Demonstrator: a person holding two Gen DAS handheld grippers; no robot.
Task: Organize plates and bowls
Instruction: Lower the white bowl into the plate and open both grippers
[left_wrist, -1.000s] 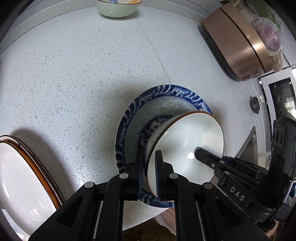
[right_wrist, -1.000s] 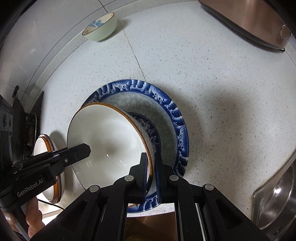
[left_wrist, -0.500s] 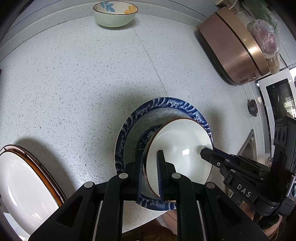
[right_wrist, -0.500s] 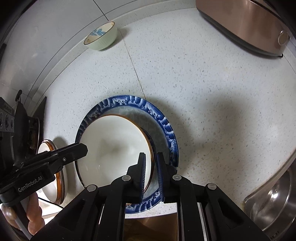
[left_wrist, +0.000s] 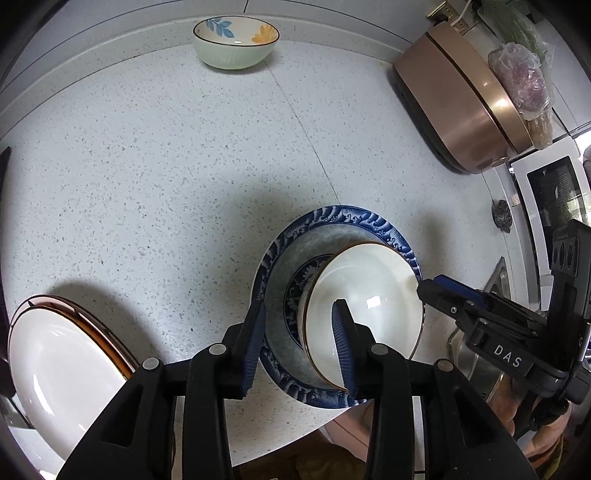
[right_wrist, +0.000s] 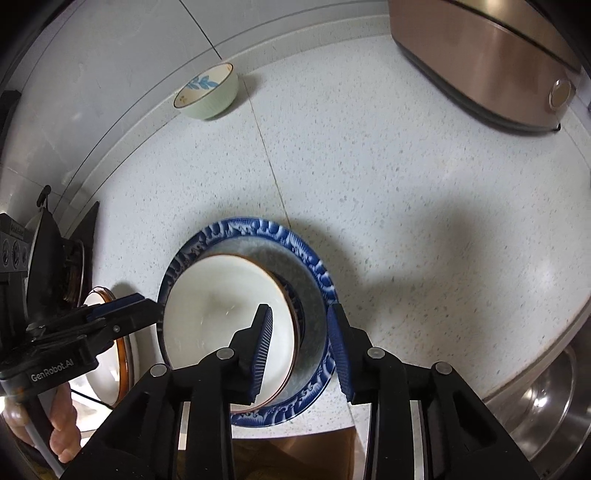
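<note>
1. Left wrist view: the left gripper (left_wrist: 299, 339) has just been opening, and its jaws now stand partly apart with nothing pinched. The near-left rim of the white bowl (left_wrist: 364, 314) lies between the fingers, clear of both pads. The bowl sits in the blue plate (left_wrist: 332, 225), off toward the plate's right side. The right gripper (left_wrist: 424, 290) reaches in from the right, its tip just at the bowl's right rim.
2. Right wrist view: the right gripper (right_wrist: 299, 345) has also just been opening; its jaws are partly apart and empty, straddling the bowl's (right_wrist: 221, 295) near-right rim and the plate's (right_wrist: 258, 227) inner slope. The left gripper (right_wrist: 147, 306) lies at the bowl's left rim.
3. Judgement: the floral bowl (left_wrist: 236, 42), far across the counter (left_wrist: 147, 166), seems next; neither hand is clearly nearer.
</note>
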